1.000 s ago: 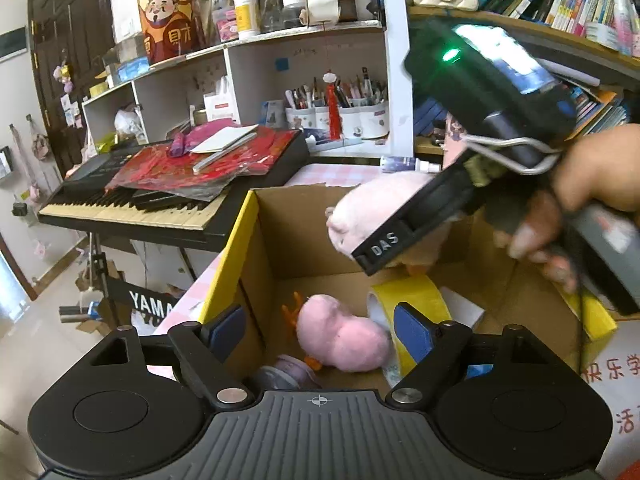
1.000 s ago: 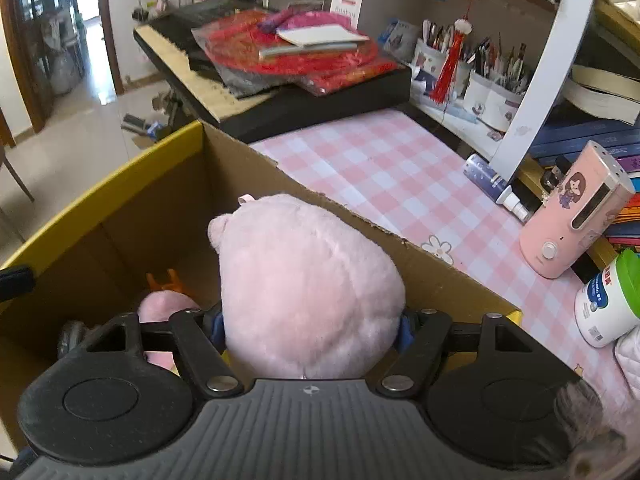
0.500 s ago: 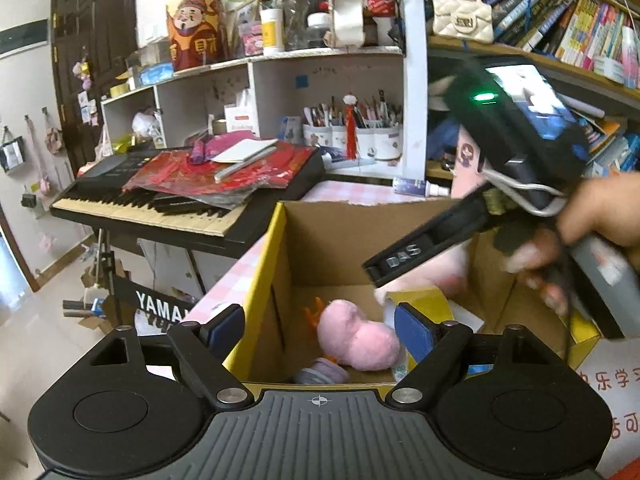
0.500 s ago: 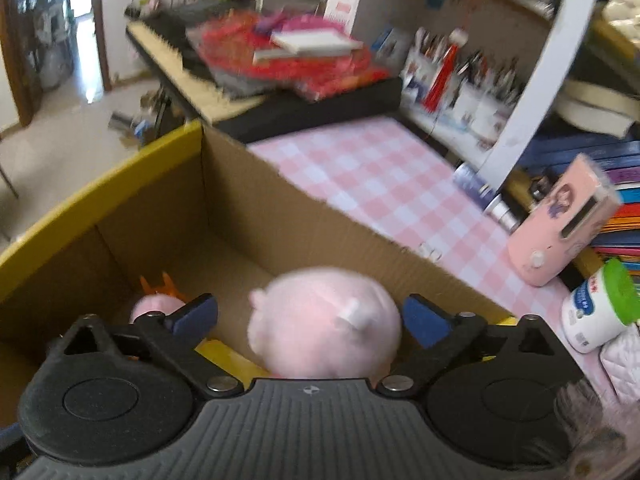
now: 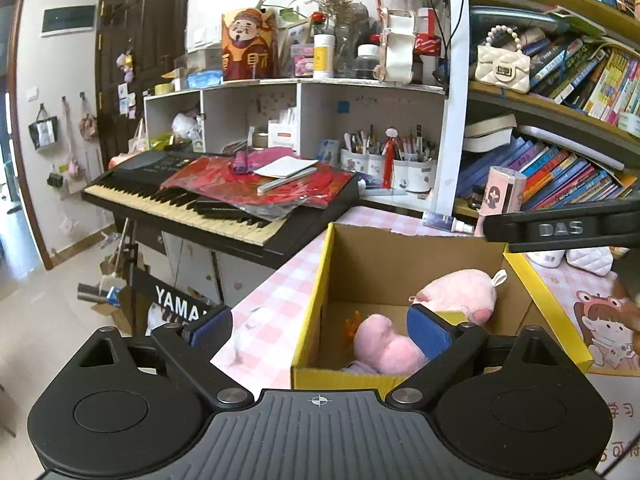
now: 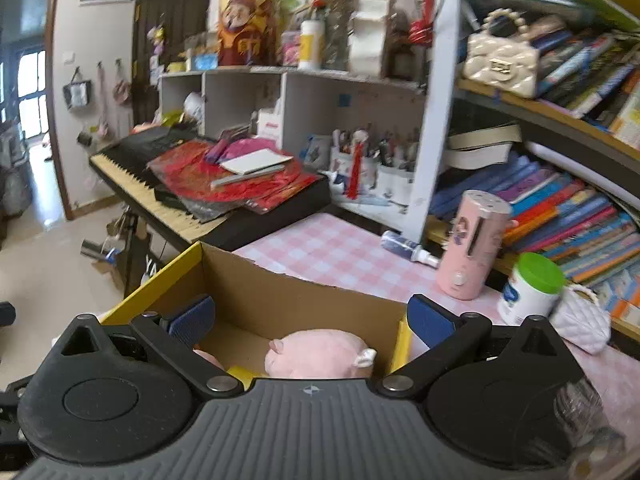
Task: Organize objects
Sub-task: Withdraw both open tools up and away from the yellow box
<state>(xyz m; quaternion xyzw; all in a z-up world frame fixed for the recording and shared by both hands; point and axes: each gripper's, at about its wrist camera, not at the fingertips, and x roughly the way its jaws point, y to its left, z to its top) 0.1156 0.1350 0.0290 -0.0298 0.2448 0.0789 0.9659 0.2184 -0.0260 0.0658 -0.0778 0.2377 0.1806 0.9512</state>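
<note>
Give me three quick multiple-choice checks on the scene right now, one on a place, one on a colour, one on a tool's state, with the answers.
1. Where is the pink pig plush?
A. On the keyboard
B. Inside the cardboard box
C. On the bookshelf

2. What colour is the lid of the white jar on the checked tablecloth?
A. Green
B. Red
C. Black

3. What state is the right tool in?
A. Shut on the plush
B. Shut on the box wall
C. Open, holding nothing

Answers:
1. B: it lies on the box floor, below the rim.
2. A: the right wrist view shows a green cap.
3. C: its jaws have just been opening and stand wide, the plush lying free below them.
</note>
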